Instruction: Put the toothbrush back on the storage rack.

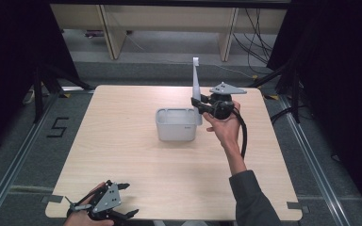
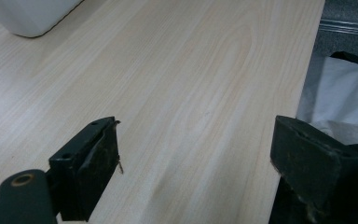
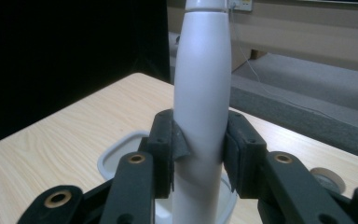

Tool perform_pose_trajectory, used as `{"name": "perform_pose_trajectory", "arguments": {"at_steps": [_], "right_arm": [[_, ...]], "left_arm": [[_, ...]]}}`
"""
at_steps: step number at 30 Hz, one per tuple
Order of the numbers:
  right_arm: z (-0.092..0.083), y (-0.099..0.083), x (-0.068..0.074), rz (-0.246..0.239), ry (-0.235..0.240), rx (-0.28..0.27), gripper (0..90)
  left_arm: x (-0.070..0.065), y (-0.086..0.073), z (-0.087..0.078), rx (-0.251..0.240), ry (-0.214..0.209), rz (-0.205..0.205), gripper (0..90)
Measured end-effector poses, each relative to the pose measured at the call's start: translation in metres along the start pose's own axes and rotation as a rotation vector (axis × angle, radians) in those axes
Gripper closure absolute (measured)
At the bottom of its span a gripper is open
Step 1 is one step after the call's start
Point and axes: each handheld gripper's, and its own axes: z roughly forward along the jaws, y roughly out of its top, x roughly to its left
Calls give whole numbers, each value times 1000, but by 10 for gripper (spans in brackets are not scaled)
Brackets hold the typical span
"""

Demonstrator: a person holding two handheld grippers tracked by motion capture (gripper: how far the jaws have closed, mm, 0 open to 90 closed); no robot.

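Note:
A tall pale-grey handle (image 1: 196,80) stands upright, its lower end in the right-hand end of a grey-white tub (image 1: 175,132) at the middle of the wooden table. My right gripper (image 1: 197,104) is shut on the handle just above the tub's rim. In the right gripper view the two black pads press on both sides of the handle (image 3: 200,70), with the tub's rim (image 3: 112,156) below. My left gripper (image 1: 128,200) rests at the table's near left edge. Its jaws stand wide apart over bare wood (image 2: 196,140). A corner of the tub (image 2: 28,16) shows far off.
The table (image 1: 122,155) ends close beside the left gripper. A small pale ring (image 3: 326,179) lies on the wood near the right gripper. Pale desk legs (image 1: 111,33) and cables (image 1: 257,37) stand on the floor beyond the far edge, with black curtains at both sides.

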Motion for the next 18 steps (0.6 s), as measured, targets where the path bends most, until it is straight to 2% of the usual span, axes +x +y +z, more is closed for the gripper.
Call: {"name": "perform_pose_trajectory", "arguments": {"at_steps": [2,3,4,6,9,10,12,13,14,17,18], "right_arm": [[6,4,0,1,-6,-5,664],[9,5,0,8,-8,-10,664],[11,5,0,14,-7,-9,664],[17,7,-1,12,-21,-14,664],[25,7,-2,31,-29,8,664],[28,7,-4,19,-30,2,664],[32,7,-4,41,-36,9,664],[34,7,-5,35,-35,10,664],[36,6,-6,27,-39,8,664],[40,5,-6,49,-49,6,664],[42,5,-8,33,-45,-3,664]], "left_arm": [[1,0,-1,9,2,12,147],[1,0,0,1,4,11,147],[-1,0,1,-20,10,-9,147],[-1,0,1,-21,3,-8,147],[2,1,-1,11,5,16,147],[-1,0,0,-14,0,-10,147],[0,0,0,-9,0,-6,147],[1,0,-1,4,1,9,147],[1,1,-1,4,1,8,147],[-1,0,0,-14,-4,-5,147],[-1,0,0,-14,-3,-7,147]]}}
